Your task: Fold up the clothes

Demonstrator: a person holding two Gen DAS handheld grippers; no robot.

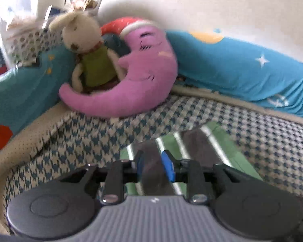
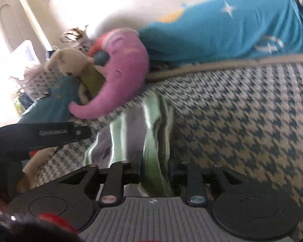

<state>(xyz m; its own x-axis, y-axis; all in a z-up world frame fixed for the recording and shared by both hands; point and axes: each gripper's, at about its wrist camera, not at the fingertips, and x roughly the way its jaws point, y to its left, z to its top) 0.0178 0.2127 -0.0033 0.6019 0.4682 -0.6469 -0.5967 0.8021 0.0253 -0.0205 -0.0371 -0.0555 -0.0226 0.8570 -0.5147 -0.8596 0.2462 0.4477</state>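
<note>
Striped green cloth point(image 1: 194, 147) is pinched in both your left gripper point(image 1: 155, 166) and right gripper point(image 2: 154, 171), jaws nearly closed, spanning an edge to fold over the houndstooth cover point(image 2: 242, 111).

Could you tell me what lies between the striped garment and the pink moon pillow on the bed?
Only bare houndstooth bed cover separates the striped garment from the pink moon pillow; the left wrist view shows it clearly.

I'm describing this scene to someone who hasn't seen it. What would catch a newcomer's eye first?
The pink moon pillow against the back of the sofa, with a cream plush rabbit in a green top leaning on it. Behind them runs a blue star-print cushion. Nearer, on the houndstooth cover, both hand-held grippers, left and right, pinch a green, grey and white striped garment.
</note>
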